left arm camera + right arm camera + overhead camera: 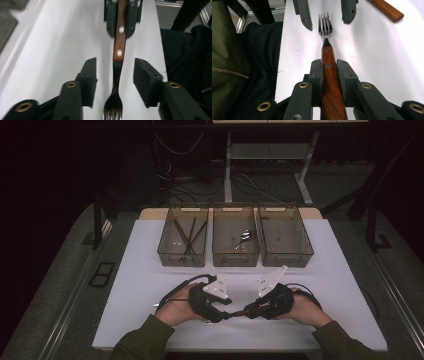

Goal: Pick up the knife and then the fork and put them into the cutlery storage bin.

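While my right gripper [329, 72] is clamping the one fork [325, 25], my left gripper's [115, 75] jaws are standing apart around it.

sleeves [145, 340]: olive green, one on each forearm | left gripper [226, 315]: black body, white three-cornered plate on top, black cable looping behind | right gripper [240, 312]: same black build, white plate, black cable | jaws: black, ribbed pads, brass-ringed holes, small screws | jacket: dark, zip

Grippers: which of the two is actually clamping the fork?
The right gripper: its pads press the fork handle. The left gripper stands open, clear of it.
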